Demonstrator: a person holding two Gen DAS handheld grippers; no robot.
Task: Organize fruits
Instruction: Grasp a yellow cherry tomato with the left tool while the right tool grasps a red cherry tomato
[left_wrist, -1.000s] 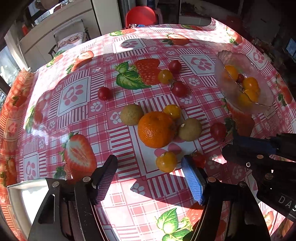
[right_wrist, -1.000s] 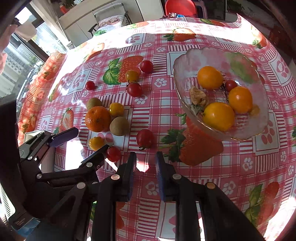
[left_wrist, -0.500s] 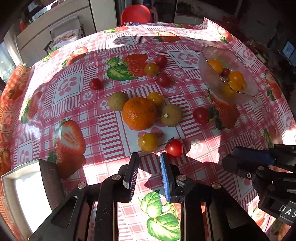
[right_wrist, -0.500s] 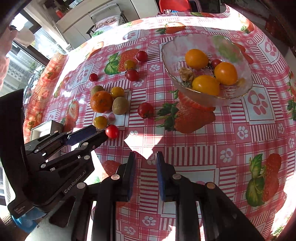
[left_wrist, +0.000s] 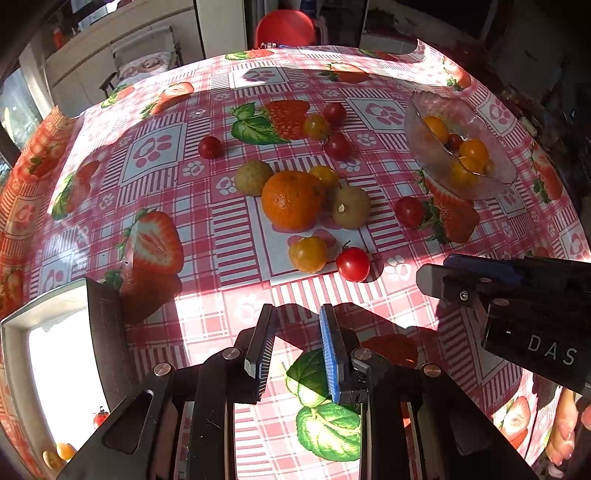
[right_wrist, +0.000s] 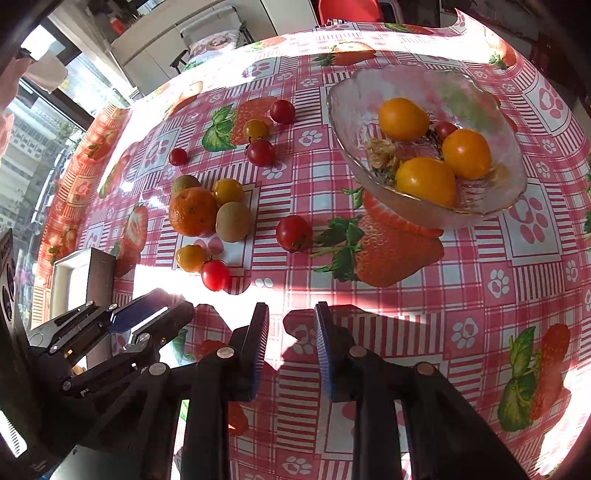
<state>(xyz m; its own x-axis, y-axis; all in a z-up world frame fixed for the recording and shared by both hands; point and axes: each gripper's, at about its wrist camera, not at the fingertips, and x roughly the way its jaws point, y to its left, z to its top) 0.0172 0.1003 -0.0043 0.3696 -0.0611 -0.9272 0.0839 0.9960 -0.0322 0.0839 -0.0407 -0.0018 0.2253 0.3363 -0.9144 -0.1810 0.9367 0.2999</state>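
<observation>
I hold both tongs tilted down over the strawberry-print tablecloth (left_wrist: 207, 229). My left tongs (left_wrist: 297, 354) have just drawn in and stand with a narrow gap between the pads, nothing in it. My right tongs (right_wrist: 290, 347) have just been opening; a small gap shows between their pads, also with nothing in it.

Just ahead of my left tongs lie a yellow cherry tomato (left_wrist: 307, 254) and a red cherry tomato (left_wrist: 352, 263), side by side. Beyond them sits the orange (left_wrist: 291, 199), with a kiwi (left_wrist: 350, 206) touching its right side, another kiwi (left_wrist: 253, 177) at its left and a yellow tomato (left_wrist: 325, 175) behind it. Farther on, more small tomatoes lie scattered near a printed strawberry.

Ahead and to the right of my right tongs stands the glass bowl (right_wrist: 484, 210), holding three yellow-orange fruits, a red tomato and a dry husk. A lone red tomato (right_wrist: 293, 232) lies between the bowl and the orange cluster.

To the left of my left tongs is a white tray (left_wrist: 14, 332), with a red and a yellow tomato inside, near its close end.
</observation>
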